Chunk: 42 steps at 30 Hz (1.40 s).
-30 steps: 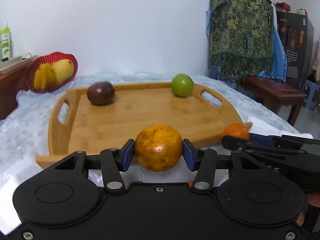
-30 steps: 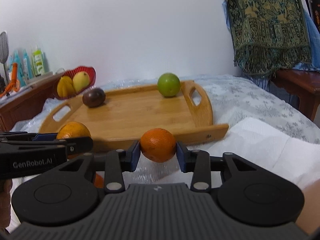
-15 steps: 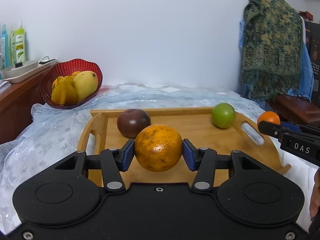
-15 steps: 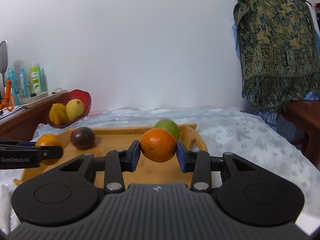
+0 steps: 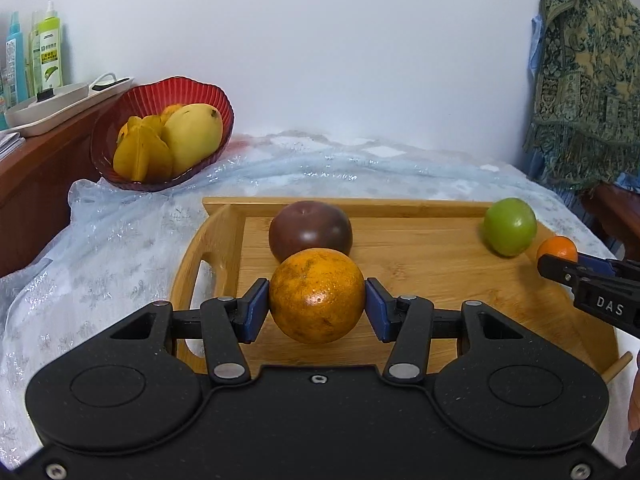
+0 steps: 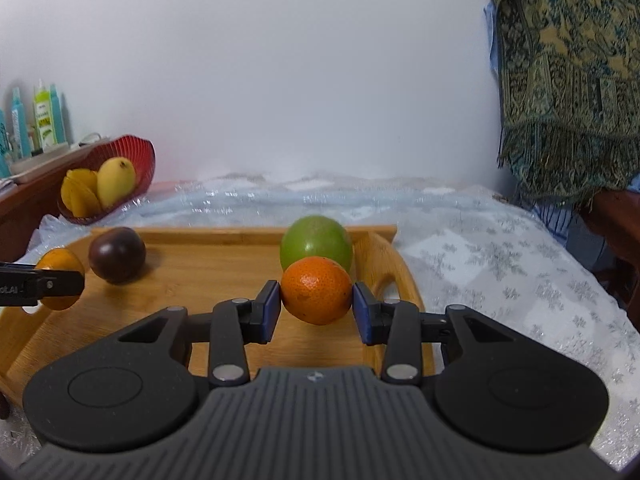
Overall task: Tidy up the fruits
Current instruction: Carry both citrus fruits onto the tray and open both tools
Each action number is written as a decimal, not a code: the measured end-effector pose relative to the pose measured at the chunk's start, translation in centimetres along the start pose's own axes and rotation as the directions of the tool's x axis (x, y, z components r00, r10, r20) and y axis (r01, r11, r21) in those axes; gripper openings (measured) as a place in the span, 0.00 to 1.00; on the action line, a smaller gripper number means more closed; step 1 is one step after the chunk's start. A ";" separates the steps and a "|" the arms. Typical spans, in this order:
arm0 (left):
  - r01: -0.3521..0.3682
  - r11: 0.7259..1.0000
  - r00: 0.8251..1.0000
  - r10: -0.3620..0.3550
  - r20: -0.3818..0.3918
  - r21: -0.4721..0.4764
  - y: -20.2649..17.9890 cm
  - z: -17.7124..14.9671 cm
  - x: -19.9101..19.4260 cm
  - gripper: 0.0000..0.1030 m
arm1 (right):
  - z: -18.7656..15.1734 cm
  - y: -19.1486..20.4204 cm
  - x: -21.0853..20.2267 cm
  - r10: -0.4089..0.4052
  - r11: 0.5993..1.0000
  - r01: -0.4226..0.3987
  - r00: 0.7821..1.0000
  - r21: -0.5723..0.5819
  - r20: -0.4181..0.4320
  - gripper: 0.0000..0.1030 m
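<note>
My left gripper (image 5: 317, 296) is shut on a large mottled orange (image 5: 317, 296) and holds it above the left part of the wooden tray (image 5: 420, 256), just in front of a dark purple fruit (image 5: 310, 230). My right gripper (image 6: 316, 298) is shut on a smaller bright orange (image 6: 316, 296) above the tray's right side (image 6: 400, 276), in front of a green fruit (image 6: 316, 242). The green fruit (image 5: 510, 226) and the right gripper's orange (image 5: 557, 249) also show in the left wrist view. The purple fruit (image 6: 117, 254) and the left gripper's orange (image 6: 60, 268) show in the right wrist view.
A red bowl (image 5: 120, 128) with a mango and yellow fruit sits at the back left on the plastic-covered table (image 5: 120, 240). A wooden sideboard (image 5: 24, 176) with bottles stands at left. A patterned cloth (image 6: 568, 80) hangs over furniture at right.
Both grippers have moved forward with their oranges, from in front of the tray's near edge to above the tray. The purple and green fruits have stayed in place.
</note>
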State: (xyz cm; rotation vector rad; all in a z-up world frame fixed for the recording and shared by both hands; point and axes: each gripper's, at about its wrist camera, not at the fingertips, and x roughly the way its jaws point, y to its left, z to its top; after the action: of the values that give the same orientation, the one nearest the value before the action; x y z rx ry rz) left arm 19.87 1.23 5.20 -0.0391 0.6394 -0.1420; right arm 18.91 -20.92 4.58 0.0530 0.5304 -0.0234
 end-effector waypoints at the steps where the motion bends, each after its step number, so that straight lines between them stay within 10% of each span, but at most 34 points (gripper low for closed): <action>1: -0.004 1.000 1.000 0.004 0.002 0.002 0.0 -0.1 0.0 0.47 | 0.0 0.0 0.2 -0.002 1.000 0.002 1.000 0.001 -0.006 0.42; 42: -0.029 0.999 0.999 0.028 -0.018 -0.028 0.2 -0.7 1.6 0.48 | 0.2 -0.6 2.1 -0.029 0.999 0.031 0.999 0.045 -0.044 0.42</action>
State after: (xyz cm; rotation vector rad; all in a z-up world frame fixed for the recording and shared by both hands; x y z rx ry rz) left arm 20.77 1.21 3.67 -0.0556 0.6591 -0.1059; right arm 20.82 -21.52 3.62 0.0902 0.5737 -0.0634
